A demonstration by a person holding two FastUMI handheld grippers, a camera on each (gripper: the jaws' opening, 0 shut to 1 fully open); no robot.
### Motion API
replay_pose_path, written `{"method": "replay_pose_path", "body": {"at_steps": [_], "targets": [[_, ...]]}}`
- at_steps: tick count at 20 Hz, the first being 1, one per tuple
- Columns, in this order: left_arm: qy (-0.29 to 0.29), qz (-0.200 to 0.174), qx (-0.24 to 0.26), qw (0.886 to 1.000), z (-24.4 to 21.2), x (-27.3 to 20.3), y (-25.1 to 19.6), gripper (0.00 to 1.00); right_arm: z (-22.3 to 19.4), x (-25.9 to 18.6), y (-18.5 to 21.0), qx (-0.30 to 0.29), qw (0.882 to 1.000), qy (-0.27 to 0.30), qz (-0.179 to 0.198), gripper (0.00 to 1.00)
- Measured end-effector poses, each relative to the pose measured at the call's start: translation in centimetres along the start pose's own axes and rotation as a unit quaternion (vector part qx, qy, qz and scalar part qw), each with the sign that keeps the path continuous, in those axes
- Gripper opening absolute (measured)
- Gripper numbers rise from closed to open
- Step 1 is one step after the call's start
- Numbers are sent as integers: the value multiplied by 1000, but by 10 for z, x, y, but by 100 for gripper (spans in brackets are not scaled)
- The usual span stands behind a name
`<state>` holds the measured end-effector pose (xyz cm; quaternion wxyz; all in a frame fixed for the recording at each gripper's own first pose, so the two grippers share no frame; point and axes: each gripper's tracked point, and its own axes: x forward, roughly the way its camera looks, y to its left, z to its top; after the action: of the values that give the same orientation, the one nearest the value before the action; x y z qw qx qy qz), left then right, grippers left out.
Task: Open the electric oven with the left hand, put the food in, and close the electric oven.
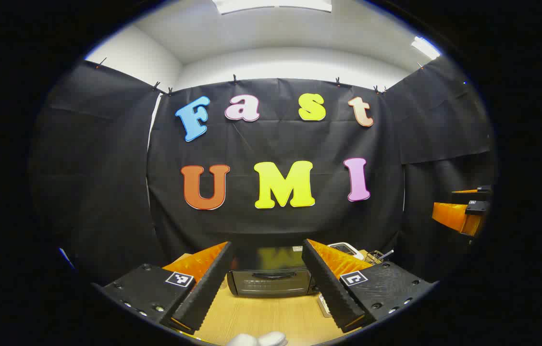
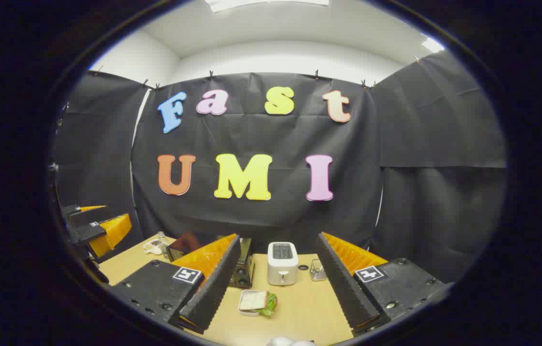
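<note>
The electric oven (image 1: 271,278) stands on the wooden table straight ahead of my left gripper (image 1: 267,244); its door is closed and the handle bar faces me. The left gripper is open, holds nothing, and sits well short of the oven. In the right gripper view the food, a sandwich with green leaf on a small white dish (image 2: 256,302), lies on the table below and between the fingers of my open right gripper (image 2: 279,236). The oven (image 2: 243,266) is partly hidden there behind one finger. Each gripper also appears at the edge of the other's view: the right gripper (image 1: 463,211) and the left gripper (image 2: 103,228).
A white toaster (image 2: 282,263) stands just right of the oven, with a small wire basket (image 2: 317,270) beside it. Small items (image 2: 155,246) sit at the table's far left corner. The wooden table (image 2: 300,307) spreads in front. A white-gloved hand (image 1: 256,340) shows at the bottom.
</note>
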<state>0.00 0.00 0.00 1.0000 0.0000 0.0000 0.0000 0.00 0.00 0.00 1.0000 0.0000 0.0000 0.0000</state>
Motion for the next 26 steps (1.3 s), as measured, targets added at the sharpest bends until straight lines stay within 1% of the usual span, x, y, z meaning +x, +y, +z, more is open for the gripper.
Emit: {"method": "replay_pose_path", "body": {"at_steps": [7,8,9,12,14,16,17,19,20,21,22,23,25,26], "targets": [[13,9,3,1000,-11,21,5,95,1,14,-5,-2,1000,-1,-4,100],[13,9,3,1000,-10,23,5,95,0,15,-6,-5,1000,0,-6,91],[10,10,4,1000,-10,26,5,95,0,17,-7,-7,1000,1,-6,100],[15,3,3,1000,-19,38,-2,95,-2,22,-9,-8,1000,4,-6,100],[21,-10,-16,1000,-30,53,-13,95,-2,23,-12,-7,1000,4,-10,100],[40,-21,-31,998,-50,74,-24,95,-1,22,-18,-4,1000,2,-15,100],[49,-22,-36,998,-61,84,-27,95,-3,22,-22,-6,1000,5,-19,91],[74,-23,-31,997,-92,110,-33,95,-4,20,-31,-11,999,8,-29,91],[86,-17,-25,996,-110,124,-32,95,-7,18,-36,-14,999,12,-34,91],[100,-12,-22,995,-128,138,-32,95,-8,16,-41,-17,999,13,-40,100],[112,-6,-22,994,-143,150,-30,95,-10,15,-47,-21,999,16,-47,100],[114,-4,-20,993,-155,163,-30,95,-11,13,-52,-22,998,19,-54,91],[132,1,-4,991,-181,185,-28,95,-18,9,-60,-25,997,31,-65,91],[141,4,-4,990,-191,196,-27,100,-22,8,-63,-30,996,36,-69,91]]}}
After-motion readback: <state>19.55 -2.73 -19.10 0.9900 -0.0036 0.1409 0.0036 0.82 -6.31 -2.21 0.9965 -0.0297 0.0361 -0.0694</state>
